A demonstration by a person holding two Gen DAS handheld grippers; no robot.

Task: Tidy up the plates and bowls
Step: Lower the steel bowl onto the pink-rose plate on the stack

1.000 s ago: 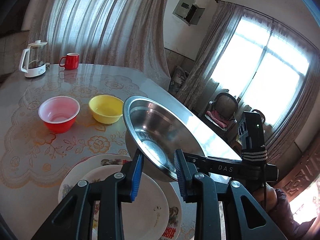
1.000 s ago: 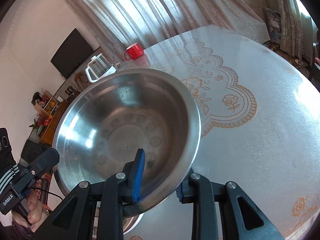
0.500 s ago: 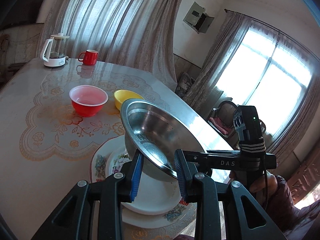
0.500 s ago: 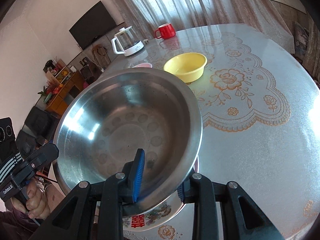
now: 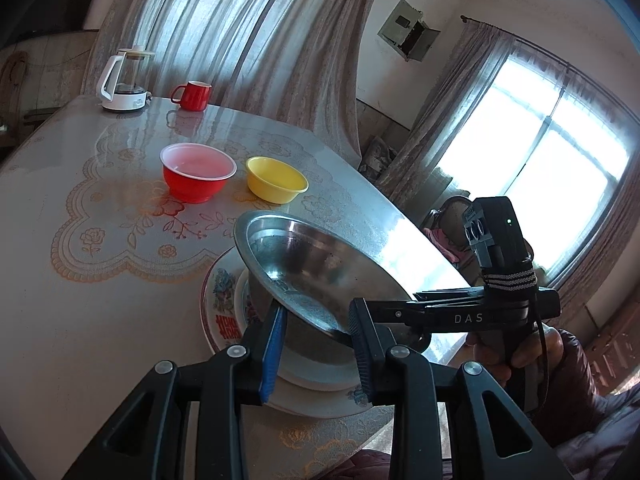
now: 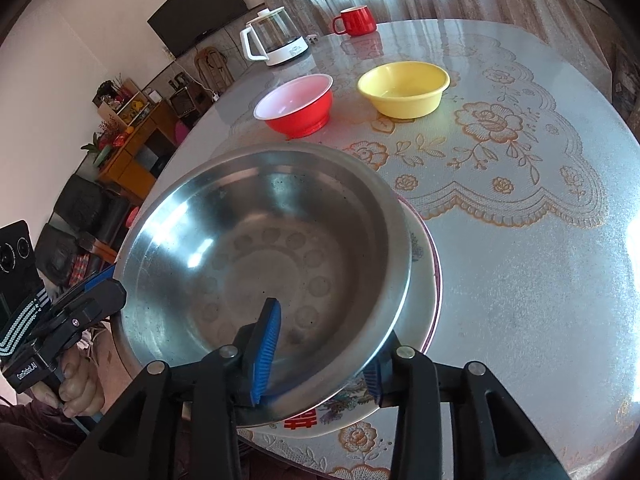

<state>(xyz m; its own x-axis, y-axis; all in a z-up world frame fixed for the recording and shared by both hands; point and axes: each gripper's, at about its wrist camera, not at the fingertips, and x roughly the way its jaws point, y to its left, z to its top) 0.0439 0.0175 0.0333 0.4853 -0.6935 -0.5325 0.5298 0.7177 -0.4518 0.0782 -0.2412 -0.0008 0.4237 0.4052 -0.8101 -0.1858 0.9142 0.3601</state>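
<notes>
A large steel bowl (image 5: 312,264) (image 6: 256,264) is held by both grippers, one on each side of its rim. My left gripper (image 5: 316,340) is shut on the near rim in the left wrist view. My right gripper (image 6: 320,356) is shut on the near rim in the right wrist view. The bowl sits low over two stacked flowered plates (image 5: 218,312) (image 6: 424,312) at the table's near edge; I cannot tell whether it touches them. A red bowl (image 5: 198,178) (image 6: 298,110) and a yellow bowl (image 5: 276,179) (image 6: 404,88) stand farther back.
A glass kettle (image 5: 126,80) (image 6: 276,42) and a red mug (image 5: 194,96) (image 6: 356,21) stand at the table's far end. The round table (image 5: 60,300) (image 6: 540,300) has a lace-pattern cover. Chairs and a cabinet (image 6: 132,136) stand beyond its edge.
Both grippers have lowered the steel bowl onto the stacked plates and levelled it. The red and yellow bowls have come into the right wrist view.
</notes>
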